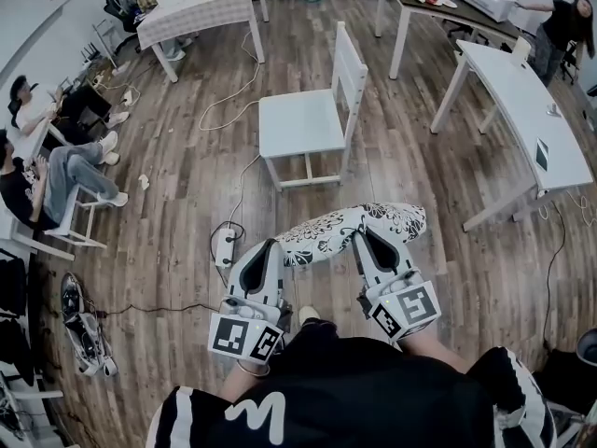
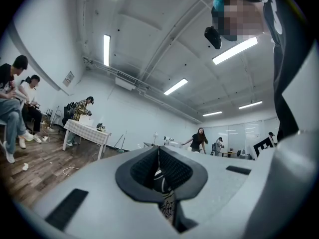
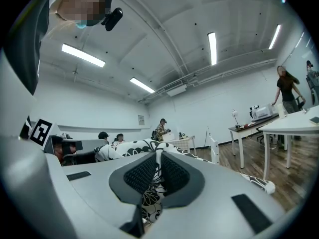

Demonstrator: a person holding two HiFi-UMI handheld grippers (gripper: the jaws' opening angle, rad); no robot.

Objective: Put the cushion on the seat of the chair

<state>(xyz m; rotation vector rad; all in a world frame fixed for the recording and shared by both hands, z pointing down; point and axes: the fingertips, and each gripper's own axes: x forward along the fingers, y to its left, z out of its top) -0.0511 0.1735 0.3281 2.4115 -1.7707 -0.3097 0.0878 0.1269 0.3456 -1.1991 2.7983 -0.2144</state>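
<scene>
Nearest to us is our own dark top [image 1: 317, 395] with white lettering, and just beyond it are our two grey plastic tongs with their black-and-white marker cubes. Our left gripper [image 1: 280, 250] is clamped on the left end of the cushion [image 1: 350, 231]. In the left gripper view its ribbed black pads nearly meet, with only a thin fold of printed fabric pinched between them. Our right gripper [image 1: 359, 243] is likewise closed on the cushion further along, its textured pads squeezing a bunched fold of the cloth. We hold the cushion between the two, in the air above the floor and well apart from the chair. It is a soft, elongated, rounded pad, white with a black floral print. Below it is the floor [image 1: 187, 185] of grey-brown wooden planks, where a white power strip [image 1: 225, 246] lies with a pale cable [image 1: 244, 171] trailing toward the chair. Ahead stands the chair [image 1: 303, 124], white, with a flat square seat and a slatted back on its right side. Farther off are white tables [image 1: 527, 110] at the right and a table [image 1: 201, 7] under a checked cloth at the upper left. Seated people [image 1: 51, 171] line the left wall, and a person [image 1: 564, 26] stands at the far right.
</scene>
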